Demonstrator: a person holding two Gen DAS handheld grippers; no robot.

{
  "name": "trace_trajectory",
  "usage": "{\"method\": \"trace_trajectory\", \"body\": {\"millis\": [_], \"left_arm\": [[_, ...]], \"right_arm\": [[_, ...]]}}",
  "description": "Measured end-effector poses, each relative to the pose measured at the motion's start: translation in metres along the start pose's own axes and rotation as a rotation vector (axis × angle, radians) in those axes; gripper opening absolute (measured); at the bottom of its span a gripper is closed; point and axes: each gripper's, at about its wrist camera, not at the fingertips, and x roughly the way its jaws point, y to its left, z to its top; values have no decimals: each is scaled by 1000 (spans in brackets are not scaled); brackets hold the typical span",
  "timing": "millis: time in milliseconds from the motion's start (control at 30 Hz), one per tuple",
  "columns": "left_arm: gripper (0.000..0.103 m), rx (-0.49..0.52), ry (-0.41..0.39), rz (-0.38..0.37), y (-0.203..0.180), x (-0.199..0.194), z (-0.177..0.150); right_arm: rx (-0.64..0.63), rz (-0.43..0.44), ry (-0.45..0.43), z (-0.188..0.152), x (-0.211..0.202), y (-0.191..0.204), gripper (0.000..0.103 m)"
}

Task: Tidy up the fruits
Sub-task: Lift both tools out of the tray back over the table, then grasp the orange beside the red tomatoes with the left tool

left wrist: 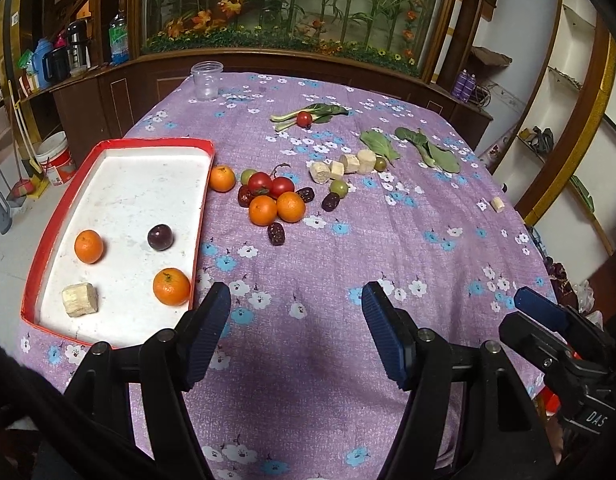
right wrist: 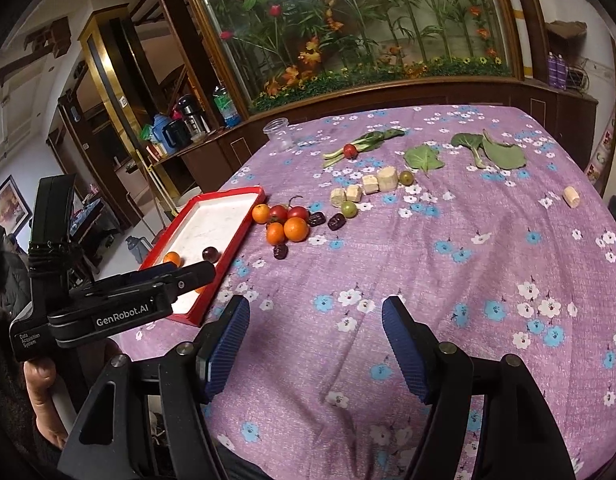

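Both grippers, left gripper (left wrist: 296, 312) and right gripper (right wrist: 315, 324), hold their fingers released and empty; ahead of them glossy oranges (left wrist: 276, 208) cluster beside red tomatoes (left wrist: 268, 183).

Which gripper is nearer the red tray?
Left. The left gripper hovers right beside the red tray, at its near corner; the right gripper hangs farther along the table, away from it.
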Motion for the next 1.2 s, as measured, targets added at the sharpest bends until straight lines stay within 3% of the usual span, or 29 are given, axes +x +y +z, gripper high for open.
{"method": "trace_trajectory", "body": {"millis": [500,700,1200], "left_arm": [[67,17,25,-15,-6,36,20],[67,-29,55,-18,7,64,32],[48,-87,112,28,30,128,63]], "right_arm": [[40,-27,35,6,25,-27,71],[51,-36,58,9,43,-39,71],[38,-34,105,20,86,-51,71]]}}
